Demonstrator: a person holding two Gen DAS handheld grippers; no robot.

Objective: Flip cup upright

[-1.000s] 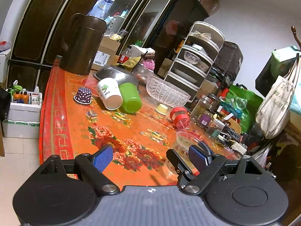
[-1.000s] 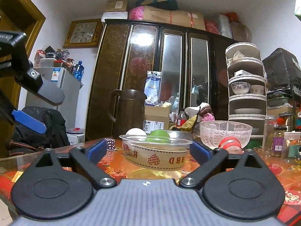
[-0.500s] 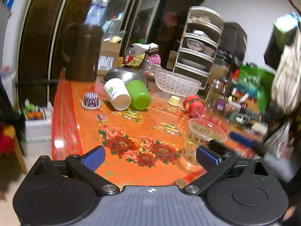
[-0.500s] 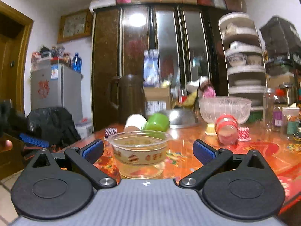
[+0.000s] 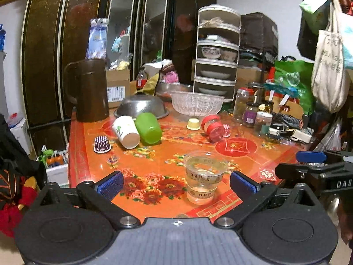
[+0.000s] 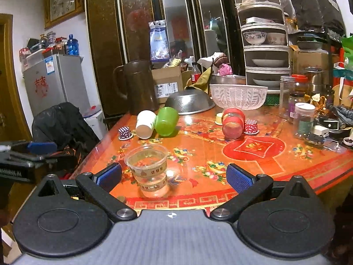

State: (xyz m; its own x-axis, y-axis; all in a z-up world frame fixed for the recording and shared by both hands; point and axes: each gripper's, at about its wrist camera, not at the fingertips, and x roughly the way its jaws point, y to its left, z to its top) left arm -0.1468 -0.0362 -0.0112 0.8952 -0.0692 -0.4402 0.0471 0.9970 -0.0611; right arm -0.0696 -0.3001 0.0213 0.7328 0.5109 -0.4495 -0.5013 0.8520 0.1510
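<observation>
Beyond both spread jaws, the clear cup already stands upright. Farther ahead, the white cup and green cup lie sideways; grip one gently across its wall.

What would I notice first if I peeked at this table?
Probably the clear cup standing upright near the front edge of the bright orange flowered table, right ahead of both open grippers. Behind it a green cup and a white cup lie tipped over, side by side.
</observation>
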